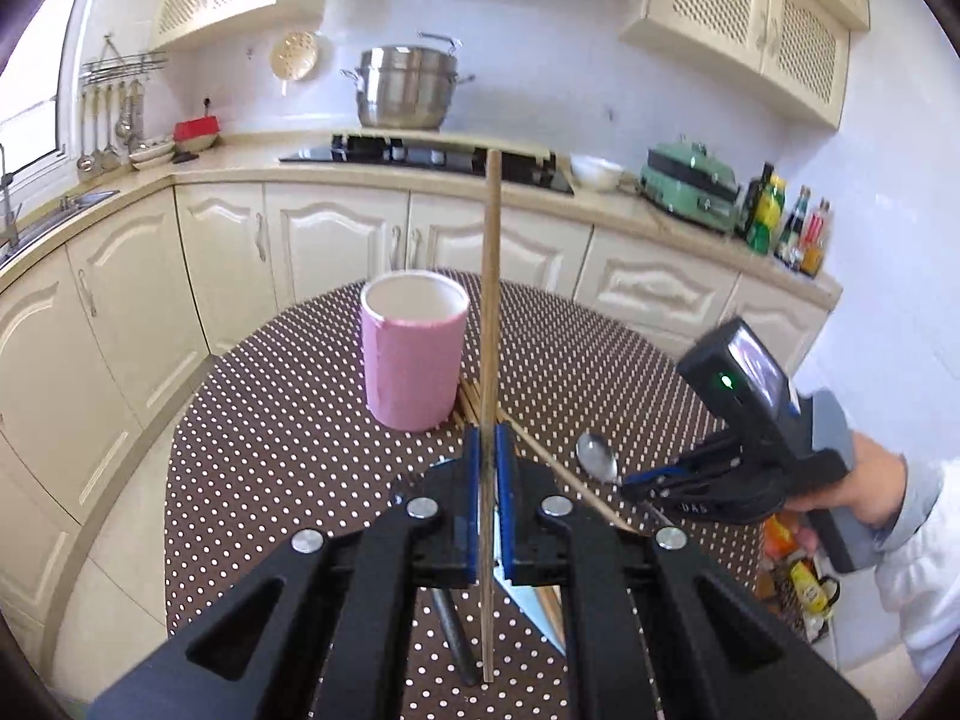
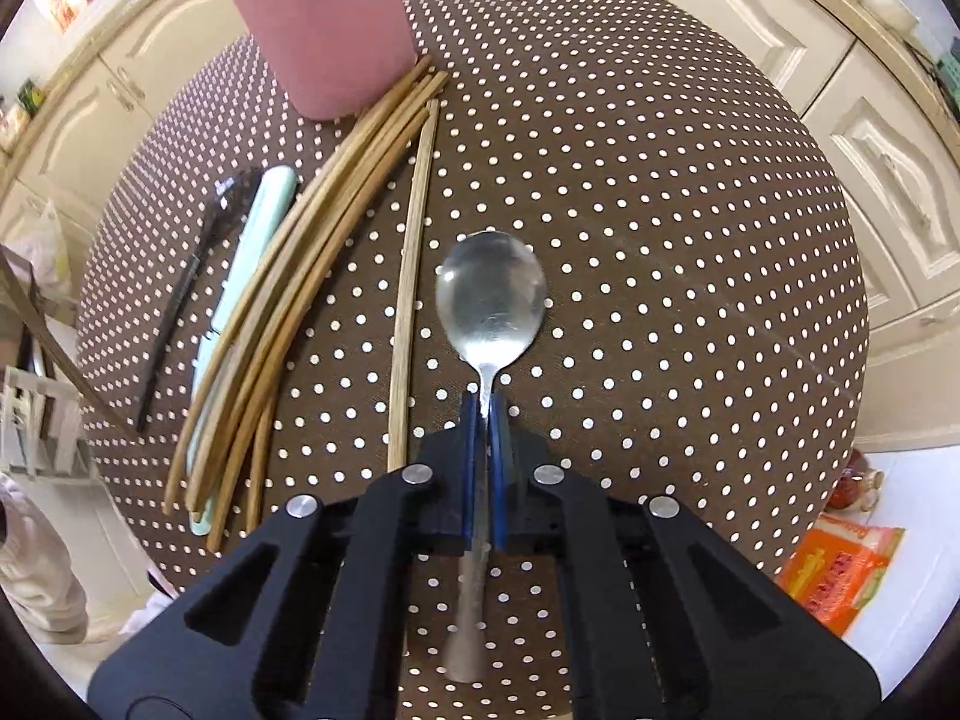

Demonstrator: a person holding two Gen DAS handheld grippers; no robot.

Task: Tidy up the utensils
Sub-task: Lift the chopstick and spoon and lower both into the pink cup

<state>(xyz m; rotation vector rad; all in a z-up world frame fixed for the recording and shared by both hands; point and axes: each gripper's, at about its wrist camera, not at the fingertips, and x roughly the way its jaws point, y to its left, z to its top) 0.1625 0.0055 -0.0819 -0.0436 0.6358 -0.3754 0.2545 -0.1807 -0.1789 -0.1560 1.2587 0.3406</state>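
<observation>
Left gripper (image 1: pixel 487 456) clamped on one long wooden chopstick (image 1: pixel 491 300), held upright off the brown polka-dot round table (image 2: pixel 690 240). Right gripper (image 2: pixel 483 420) closed on the handle of the steel spoon (image 2: pixel 491 300); its bowl sits mid-table, can't tell if it's lifted yet. Left of it: one loose chopstick, then a bundle of wooden chopsticks (image 2: pixel 312 258) across a pale-green-handled knife (image 2: pixel 252 240), and a dark spoon (image 2: pixel 204 252) nearer the left edge. Far side: tall pink cylindrical holder (image 1: pixel 415 354), white interior looks empty. Judgement: early. Nothing stowed, two items in hand, most of the pile left.
</observation>
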